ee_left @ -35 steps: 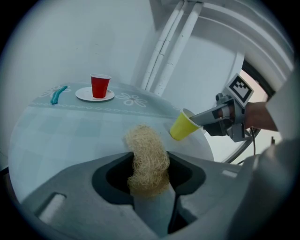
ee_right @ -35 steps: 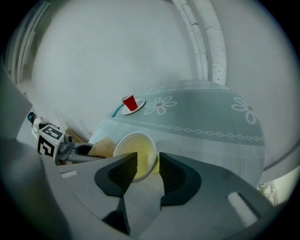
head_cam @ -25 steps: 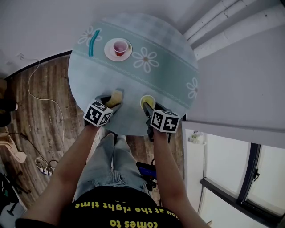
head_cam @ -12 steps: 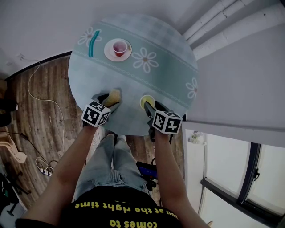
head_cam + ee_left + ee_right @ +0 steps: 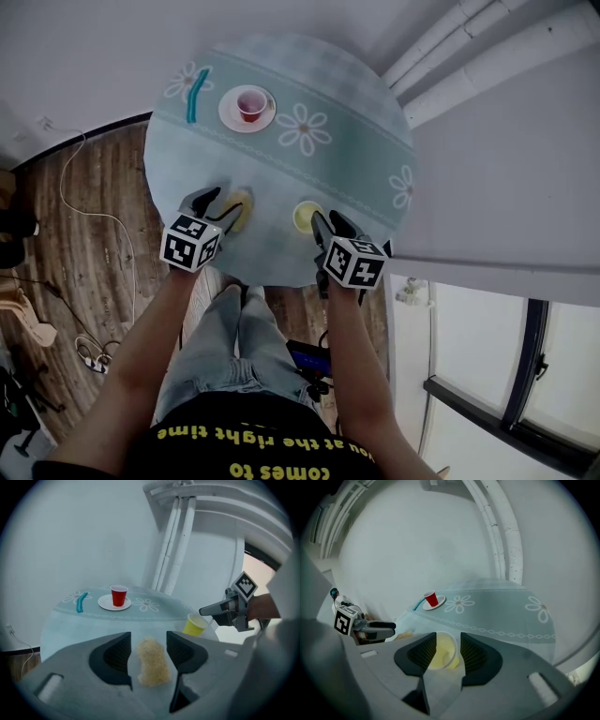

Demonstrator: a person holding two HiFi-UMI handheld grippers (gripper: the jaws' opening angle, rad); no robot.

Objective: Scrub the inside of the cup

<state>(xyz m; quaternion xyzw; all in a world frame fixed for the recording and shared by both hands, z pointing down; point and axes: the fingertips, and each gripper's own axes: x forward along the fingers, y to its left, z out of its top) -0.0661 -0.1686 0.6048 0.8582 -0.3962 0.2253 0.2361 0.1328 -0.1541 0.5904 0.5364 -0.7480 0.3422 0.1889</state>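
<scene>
Both pulled back and up: left tool (image 5: 217,204) off sponge (image 5: 236,208), right tool (image 5: 328,221) off yellow cup (image 5: 307,217), near tabletop (image 5: 361,127) edge. Jaws spread, just narrowing a little, pinching nothing — no scrubbing under way.

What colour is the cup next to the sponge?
The cup is yellow. The left gripper view shows it best.

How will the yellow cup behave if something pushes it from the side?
The cup looks thin, empty and disposable, so it is probably very light and would slide or tip easily. Its walls likely flex when squeezed. It stands near the table edge, so a push could send it off.
</scene>
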